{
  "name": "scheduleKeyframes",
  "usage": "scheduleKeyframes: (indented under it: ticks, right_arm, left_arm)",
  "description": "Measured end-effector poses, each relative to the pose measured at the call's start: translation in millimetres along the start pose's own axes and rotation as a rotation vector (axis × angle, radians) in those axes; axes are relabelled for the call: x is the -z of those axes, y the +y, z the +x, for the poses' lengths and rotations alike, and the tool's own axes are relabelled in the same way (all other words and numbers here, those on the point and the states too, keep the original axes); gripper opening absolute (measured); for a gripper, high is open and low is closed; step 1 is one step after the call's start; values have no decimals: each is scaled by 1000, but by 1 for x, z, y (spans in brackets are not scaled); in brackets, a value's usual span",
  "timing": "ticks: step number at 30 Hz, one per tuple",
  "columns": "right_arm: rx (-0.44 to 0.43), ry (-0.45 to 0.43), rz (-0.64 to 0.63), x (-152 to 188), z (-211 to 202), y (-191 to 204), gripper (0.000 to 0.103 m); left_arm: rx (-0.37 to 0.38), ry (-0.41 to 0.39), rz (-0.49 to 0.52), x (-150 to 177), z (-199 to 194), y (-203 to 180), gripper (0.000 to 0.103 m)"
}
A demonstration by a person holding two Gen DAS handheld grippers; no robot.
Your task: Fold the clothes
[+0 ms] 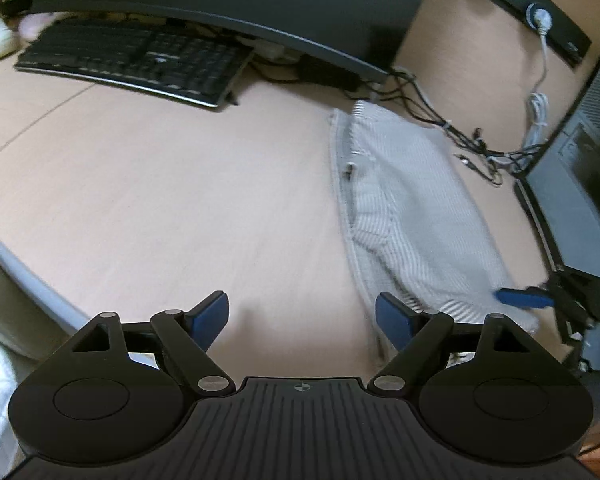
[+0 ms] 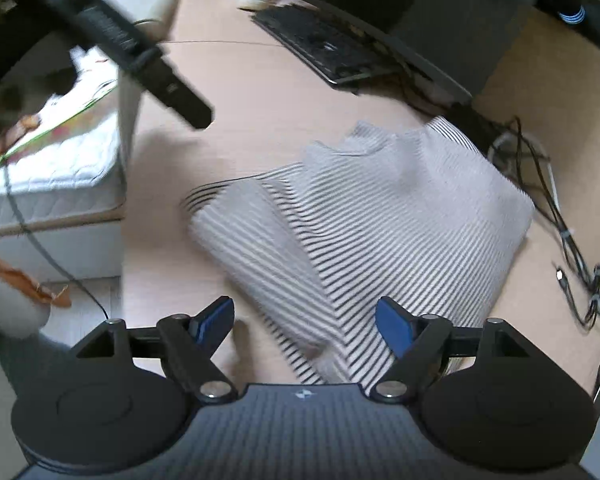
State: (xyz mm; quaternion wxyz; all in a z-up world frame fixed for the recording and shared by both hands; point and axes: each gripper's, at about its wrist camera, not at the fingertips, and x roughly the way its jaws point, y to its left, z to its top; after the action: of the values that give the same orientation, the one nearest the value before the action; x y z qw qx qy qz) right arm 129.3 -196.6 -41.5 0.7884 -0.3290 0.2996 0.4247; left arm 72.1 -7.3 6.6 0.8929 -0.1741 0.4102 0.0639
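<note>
Now both your grippers, left [image 1: 302, 316] and right [image 2: 304, 322], are wide open and empty. Soft, light shirt [image 2: 364, 216] lies at frame centre; take its lower edge.

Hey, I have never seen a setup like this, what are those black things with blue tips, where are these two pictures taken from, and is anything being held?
Each picture comes from a fisheye camera mounted on a hand-held gripper, looking forward along its two blue-tipped fingers. One shows the left gripper, the other the right gripper. Both stand open and hold nothing. On the wooden desk lies a striped top, partly folded, with a keyboard and tangled cables behind it. The right gripper hangs over the top's near edge; the left is beside it.
</note>
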Motion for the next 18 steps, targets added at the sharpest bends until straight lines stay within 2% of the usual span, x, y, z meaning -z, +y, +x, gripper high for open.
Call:
scheduleKeyframes:
  ticks: [4,5,6,8,11,15,18]
  right_arm:
    - [45,-22,-18,-2,10,8,80]
    - [53,-33,-11,-4,11,8,74]
    - [67,-33,11,-5,11,7,56]
    - [10,-14,212,-11,15,-17,54]
    - [-182,21,668,-10,15,-79,45]
    - [-322,42,912,2,29,-115,43]
    - [-331,43,936,3,29,-118,43]
  left_arm:
    - [14,7,63,-3,0,-5,86]
    - [21,8,86,-3,0,-7,87]
    - [29,7,123,-4,-1,-12,88]
    - [43,-3,220,-3,-4,-22,92]
    - [63,-20,391,1,-5,-41,95]
    - [91,-44,605,6,3,-68,95]
    - [124,-68,759,8,17,-84,95]
